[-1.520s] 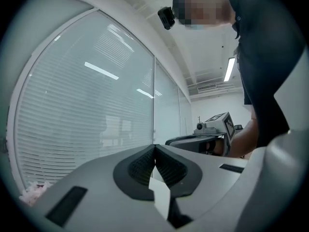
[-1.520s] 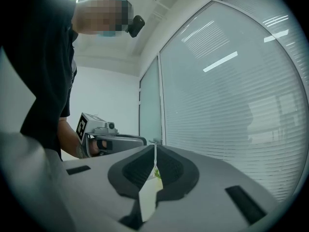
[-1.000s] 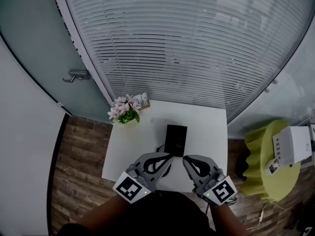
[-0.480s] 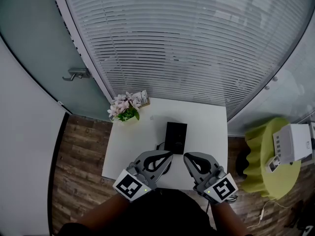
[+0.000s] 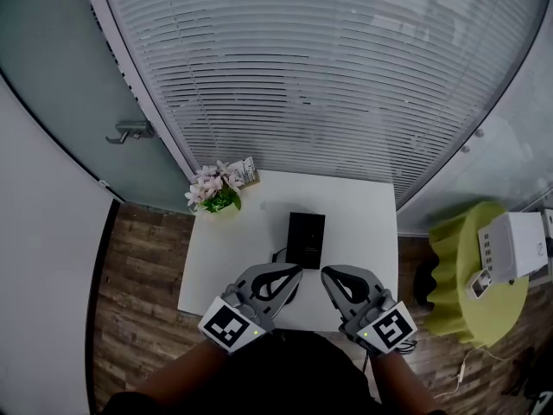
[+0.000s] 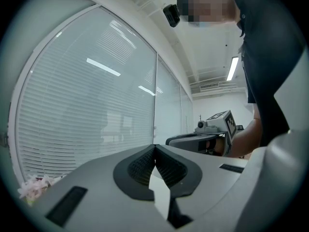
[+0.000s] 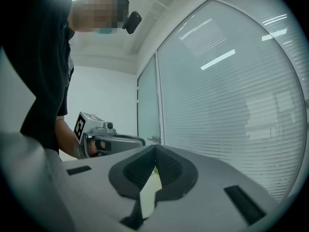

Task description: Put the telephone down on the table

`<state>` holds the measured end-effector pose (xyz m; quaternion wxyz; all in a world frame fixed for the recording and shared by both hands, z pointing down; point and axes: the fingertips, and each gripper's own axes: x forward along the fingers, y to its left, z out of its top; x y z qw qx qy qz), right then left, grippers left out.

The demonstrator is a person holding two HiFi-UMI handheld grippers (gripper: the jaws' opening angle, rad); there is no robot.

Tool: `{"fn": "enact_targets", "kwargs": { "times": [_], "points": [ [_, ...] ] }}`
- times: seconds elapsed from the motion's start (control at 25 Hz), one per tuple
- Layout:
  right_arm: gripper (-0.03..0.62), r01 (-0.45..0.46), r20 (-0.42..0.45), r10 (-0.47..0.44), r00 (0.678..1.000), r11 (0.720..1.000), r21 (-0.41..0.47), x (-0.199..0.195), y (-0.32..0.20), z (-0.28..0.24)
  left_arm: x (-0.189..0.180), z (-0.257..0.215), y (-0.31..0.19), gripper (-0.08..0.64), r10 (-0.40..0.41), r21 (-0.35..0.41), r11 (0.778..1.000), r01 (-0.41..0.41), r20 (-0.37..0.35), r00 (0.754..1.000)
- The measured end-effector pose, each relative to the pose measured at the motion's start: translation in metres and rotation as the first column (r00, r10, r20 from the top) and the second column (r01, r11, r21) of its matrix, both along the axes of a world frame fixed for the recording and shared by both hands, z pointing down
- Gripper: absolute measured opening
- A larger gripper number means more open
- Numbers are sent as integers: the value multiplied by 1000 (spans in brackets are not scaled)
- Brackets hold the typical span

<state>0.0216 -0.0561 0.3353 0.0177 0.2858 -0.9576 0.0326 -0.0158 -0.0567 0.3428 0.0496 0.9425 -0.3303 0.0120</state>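
Telephone [image 5: 306, 239] lies flat at centre of table [image 5: 226, 258] — placement judged done. Left gripper [image 5: 296, 272], right gripper [image 5: 325, 273]: jaws together, empty, at near edge — no step left.

Site: office interior, head view | Evidence: blind-covered glazed partition [image 5: 328, 76] across upper frame; frosted glass door [image 5: 69, 85] with lever handle [image 5: 130, 131], upper left; wood-pattern floor [image 5: 138, 266], left edge; white table [image 5: 225, 258], centre; ceiling strip light [image 6: 235, 67], upper right of left gripper view.
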Motion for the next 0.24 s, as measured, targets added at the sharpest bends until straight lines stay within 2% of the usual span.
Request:
{"fn": "enact_targets", "kwargs": {
  "times": [0.24],
  "points": [
    [23, 4, -4, -4, 1000, 1000, -2, 4, 0, 1, 2, 1, 0, 9, -2, -2, 1000, 2, 6, 1000]
  ]
}}
